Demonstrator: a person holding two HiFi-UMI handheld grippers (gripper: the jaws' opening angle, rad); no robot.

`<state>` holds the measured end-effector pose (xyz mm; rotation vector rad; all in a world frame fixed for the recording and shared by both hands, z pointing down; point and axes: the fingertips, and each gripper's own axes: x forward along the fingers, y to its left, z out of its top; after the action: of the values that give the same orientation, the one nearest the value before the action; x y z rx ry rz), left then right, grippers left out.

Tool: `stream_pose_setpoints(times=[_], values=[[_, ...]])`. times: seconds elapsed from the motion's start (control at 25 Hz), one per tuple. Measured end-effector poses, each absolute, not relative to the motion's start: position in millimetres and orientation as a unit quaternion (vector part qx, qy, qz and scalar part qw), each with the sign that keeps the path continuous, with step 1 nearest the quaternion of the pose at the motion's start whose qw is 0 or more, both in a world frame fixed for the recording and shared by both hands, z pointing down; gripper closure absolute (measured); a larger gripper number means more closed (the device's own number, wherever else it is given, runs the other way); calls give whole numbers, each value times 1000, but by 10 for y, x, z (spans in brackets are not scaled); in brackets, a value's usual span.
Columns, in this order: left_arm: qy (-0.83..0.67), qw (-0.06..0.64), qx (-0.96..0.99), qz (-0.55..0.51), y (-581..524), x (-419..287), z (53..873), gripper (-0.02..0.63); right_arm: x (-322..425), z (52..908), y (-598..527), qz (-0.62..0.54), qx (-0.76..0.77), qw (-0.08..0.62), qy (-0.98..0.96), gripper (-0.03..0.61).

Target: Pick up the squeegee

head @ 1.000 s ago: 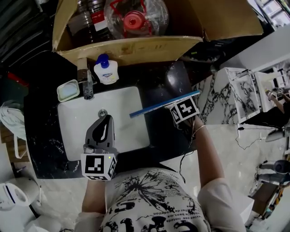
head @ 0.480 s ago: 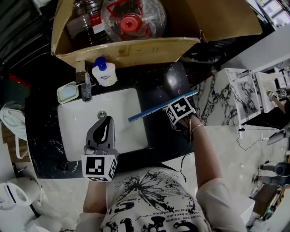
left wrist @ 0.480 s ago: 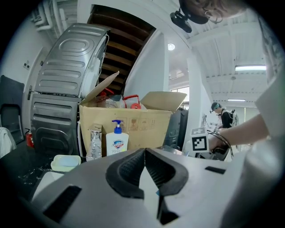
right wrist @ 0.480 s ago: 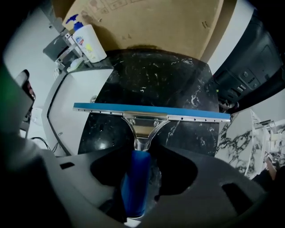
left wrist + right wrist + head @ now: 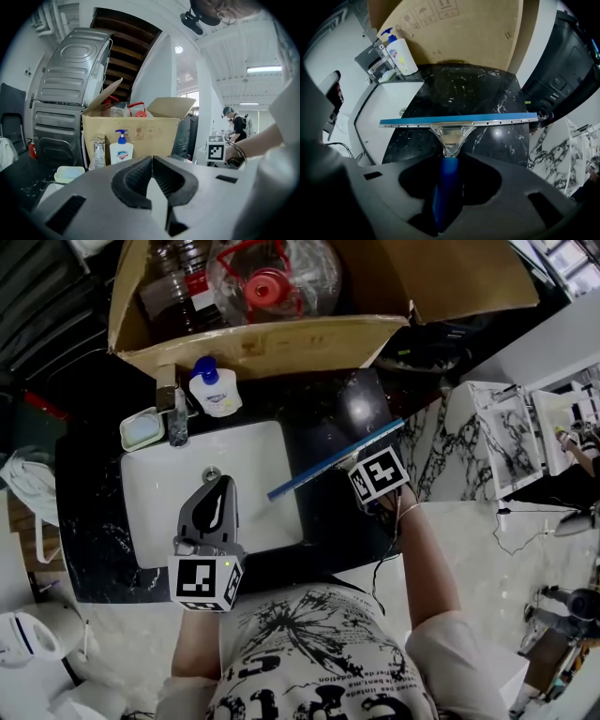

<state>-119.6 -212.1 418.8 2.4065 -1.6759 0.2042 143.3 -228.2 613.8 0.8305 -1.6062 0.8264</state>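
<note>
"Blue and silver, that's the squeegee (image 5: 454, 120). It has a long blue strip on a shiny metal bar and a blue handle."

"Where is it?"

"Over the black stone counter (image 5: 464, 86), just right of the white sink (image 5: 264, 498). My right gripper (image 5: 450, 160) has just been closing its jaws. Now they squeeze the blue handle."

"And your other one?"

"My left gripper (image 5: 152, 164) is over the sink. Its jaws are pressed together, holding nothing."

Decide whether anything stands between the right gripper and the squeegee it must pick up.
Nothing visible does. The squeegee already has its blue handle between the fingers of the right gripper, which have just been closing and now press on it. Its blade spans the black counter beside the sink, with nothing over it.
</note>
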Motion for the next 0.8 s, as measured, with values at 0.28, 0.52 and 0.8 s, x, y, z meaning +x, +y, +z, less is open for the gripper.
stream_pose_setpoints(times=[0.28,0.52,0.8], values=[[-576,92,809,72,-2080,-1151,4067,601,1336,5830,-2432,319,393,470,-723,460],[-579,70,809,66,-1995,-1081,3960,601,1228,5311,-2548,267,439,374,-772,460],[-596,38,800,55,-1891,-1125,3679,601,1108,4586,-2575,169,495,235,-819,461]])
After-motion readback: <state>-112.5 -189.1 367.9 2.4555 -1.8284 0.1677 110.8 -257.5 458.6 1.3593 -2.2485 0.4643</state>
